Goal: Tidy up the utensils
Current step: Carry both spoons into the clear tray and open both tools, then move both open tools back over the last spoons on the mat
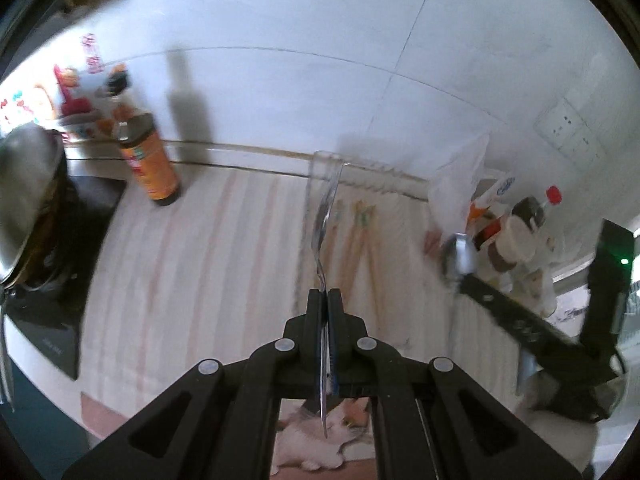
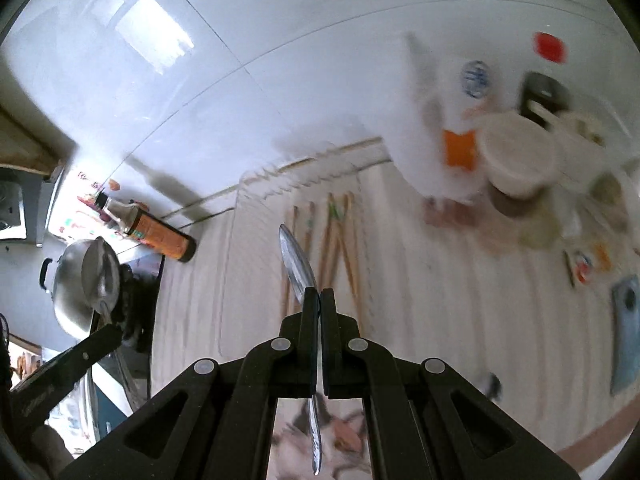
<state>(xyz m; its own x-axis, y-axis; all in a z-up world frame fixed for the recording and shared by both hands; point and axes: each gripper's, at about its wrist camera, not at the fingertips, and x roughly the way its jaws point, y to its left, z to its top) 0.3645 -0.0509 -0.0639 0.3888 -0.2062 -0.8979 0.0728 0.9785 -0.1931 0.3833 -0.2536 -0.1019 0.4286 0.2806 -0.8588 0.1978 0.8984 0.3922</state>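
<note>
Left gripper (image 1: 327, 294), right gripper (image 2: 319, 294): each jaws clamp spoon (image 1: 325, 216) edge-on.

left tool (image 1: 328, 300): matte black linkage; pale round rivets | right tool (image 2: 320, 300): identical

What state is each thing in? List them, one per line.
Left tool: shut on a spoon.
Left spoon: held off the counter, bowl forward.
Right tool: shut on a spoon.
Right spoon: held off the counter, bowl forward.
Chopsticks: lying flat on the striped cloth.
Sauce bottle: upright, capped.
Pot: lid on.
</note>
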